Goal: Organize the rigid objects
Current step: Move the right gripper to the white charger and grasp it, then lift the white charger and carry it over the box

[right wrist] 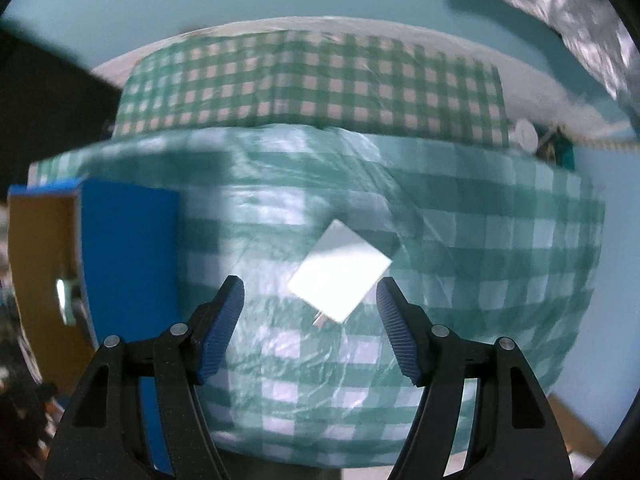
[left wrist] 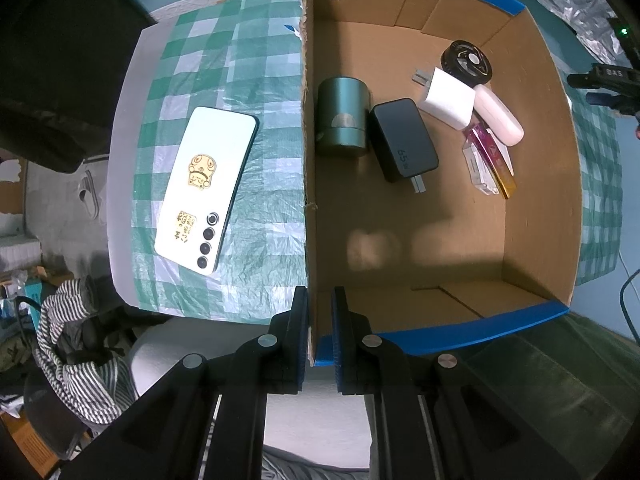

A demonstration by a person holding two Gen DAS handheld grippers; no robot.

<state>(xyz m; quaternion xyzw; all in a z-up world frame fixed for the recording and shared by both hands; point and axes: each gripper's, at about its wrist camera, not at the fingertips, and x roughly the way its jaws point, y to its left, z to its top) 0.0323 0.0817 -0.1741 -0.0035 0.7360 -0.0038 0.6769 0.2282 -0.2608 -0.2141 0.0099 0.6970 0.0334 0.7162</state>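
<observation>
Left gripper [left wrist: 320, 336]: I have it clamped on the wall of the cardboard box [left wrist: 440, 232] at its near corner, I judge to keep the box from sliding while things are dropped in.
Right gripper [right wrist: 310, 320]: jaws spread apart, nothing between the pads, hanging over the white charger [right wrist: 340, 270]; wide enough, I judge, to straddle its body.
White charger: alone on the checked tablecloth [right wrist: 500, 240], near the box's blue outer wall, turned cornerwise to my jaws, prongs toward me.
Phone [left wrist: 206, 186]: face down on the cloth outside the box, just beside its left wall, not yet stowed.
Box contents: green can [left wrist: 343, 116], black adapter [left wrist: 404, 140] and several smaller items grouped toward the far wall, leaving the near floor free.
</observation>
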